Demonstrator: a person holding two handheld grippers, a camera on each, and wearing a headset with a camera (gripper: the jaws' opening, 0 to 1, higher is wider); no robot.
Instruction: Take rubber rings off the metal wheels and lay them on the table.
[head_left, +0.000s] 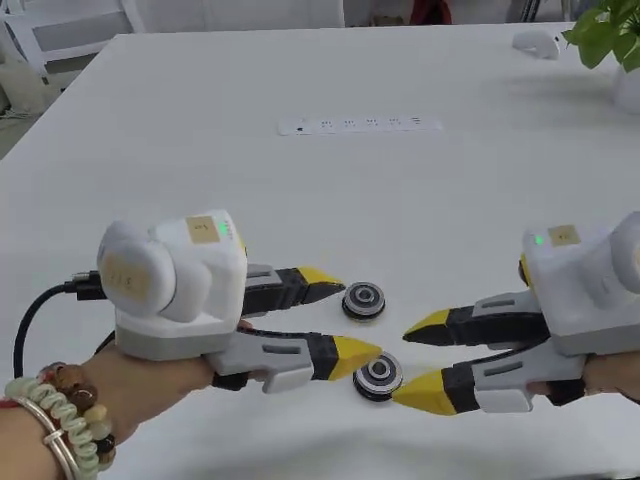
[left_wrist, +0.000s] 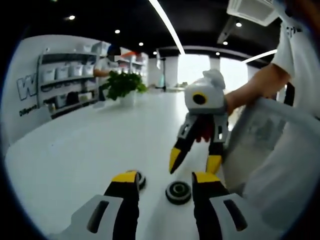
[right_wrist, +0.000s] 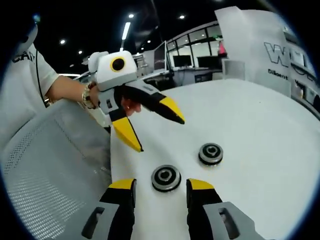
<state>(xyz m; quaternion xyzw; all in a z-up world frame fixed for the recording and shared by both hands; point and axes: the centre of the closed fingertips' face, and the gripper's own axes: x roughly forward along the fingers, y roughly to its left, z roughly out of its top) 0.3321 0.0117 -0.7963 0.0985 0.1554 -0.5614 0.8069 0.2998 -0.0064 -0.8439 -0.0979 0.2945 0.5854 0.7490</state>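
Two small metal wheels with black rubber rings lie flat on the white table (head_left: 300, 190). The far wheel (head_left: 363, 300) (right_wrist: 210, 153) sits just past my left gripper's upper tip, and in the left gripper view a yellow tip partly hides this far wheel (left_wrist: 141, 180). The near wheel (head_left: 378, 375) (left_wrist: 178, 192) (right_wrist: 166, 178) lies between the two grippers, right in front of both sets of jaws. My left gripper (head_left: 345, 318) (left_wrist: 165, 179) (right_wrist: 156, 131) is open and holds nothing. Facing it, my right gripper (head_left: 410, 360) (right_wrist: 161, 185) (left_wrist: 194, 164) is open too, its tips straddling the near wheel without touching it.
A white power strip (head_left: 360, 125) lies further back in the middle of the table. A potted plant (head_left: 605, 35) (left_wrist: 120, 85) and a small white object (head_left: 535, 42) stand at the far right corner. A grey mesh chair (right_wrist: 50, 160) is beside the table's near edge.
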